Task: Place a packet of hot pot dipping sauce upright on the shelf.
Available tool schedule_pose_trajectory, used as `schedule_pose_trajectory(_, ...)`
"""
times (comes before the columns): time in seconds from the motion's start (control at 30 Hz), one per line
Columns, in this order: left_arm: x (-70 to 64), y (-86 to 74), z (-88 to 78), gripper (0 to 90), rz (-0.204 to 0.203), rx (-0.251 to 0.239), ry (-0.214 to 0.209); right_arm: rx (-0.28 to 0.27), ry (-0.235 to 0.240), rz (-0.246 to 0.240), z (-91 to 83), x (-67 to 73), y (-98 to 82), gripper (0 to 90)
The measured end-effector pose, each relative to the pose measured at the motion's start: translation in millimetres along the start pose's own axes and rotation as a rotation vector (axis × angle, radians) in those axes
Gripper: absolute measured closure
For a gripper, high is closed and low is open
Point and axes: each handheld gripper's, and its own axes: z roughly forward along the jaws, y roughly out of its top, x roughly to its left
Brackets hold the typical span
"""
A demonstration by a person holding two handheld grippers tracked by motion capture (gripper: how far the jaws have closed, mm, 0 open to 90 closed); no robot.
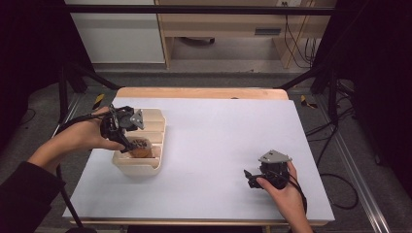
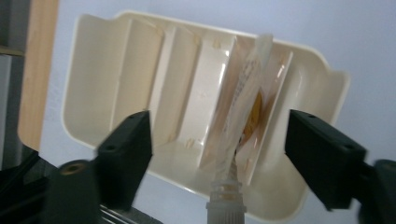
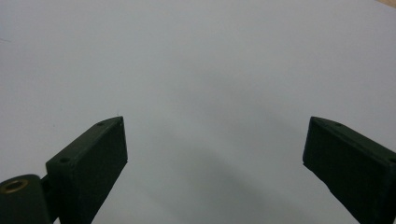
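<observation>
Cream plastic slotted tray (image 1: 145, 165) at the table's left holds a clear spouted pouch with orange contents (image 2: 243, 116) upright in one near slot. Left gripper (image 2: 219, 149) hovers over it, jaws wide; right gripper (image 1: 252, 177) rests at the near right, jaws wide too.

My left gripper (image 1: 127, 144) hangs over the slotted tray (image 1: 154, 127), which sits on the table (image 1: 218, 141) toward its left edge. Directly below and ahead of that gripper, a pouch (image 2: 243, 107) stands in one slot. My right gripper (image 1: 248, 177) is well apart, with bare table ahead of it.
</observation>
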Motion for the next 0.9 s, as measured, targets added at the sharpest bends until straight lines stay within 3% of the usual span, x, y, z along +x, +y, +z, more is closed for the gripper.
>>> schedule_pose_trajectory(0.13,-1.4,5.4,-6.6,11.0,-0.014,-0.051,0.020,0.000,0.000,0.002,0.0,0.2,-0.1,6.9)
schedule_pose_trajectory(0.37,-9.0,13.6,-14.1,8.1,-0.033,-0.132,0.024,0.000,-0.001,-0.004,-0.2,-0.7,-0.1,6.9)
schedule_pose_trajectory(0.67,-16.7,23.5,-14.7,7.6,-0.035,-0.173,0.047,0.000,0.000,-0.004,0.0,-0.8,-0.3,6.8)
schedule_pose_trajectory(0.77,-20.6,28.2,-13.6,8.1,-0.066,-0.184,0.057,0.000,0.000,-0.003,-0.1,-0.7,-0.2,6.8)
schedule_pose_trajectory(0.9,-26.7,36.0,-14.7,7.6,-0.120,-0.258,0.065,-0.001,-0.001,-0.005,0.4,-0.7,-0.4,6.8)
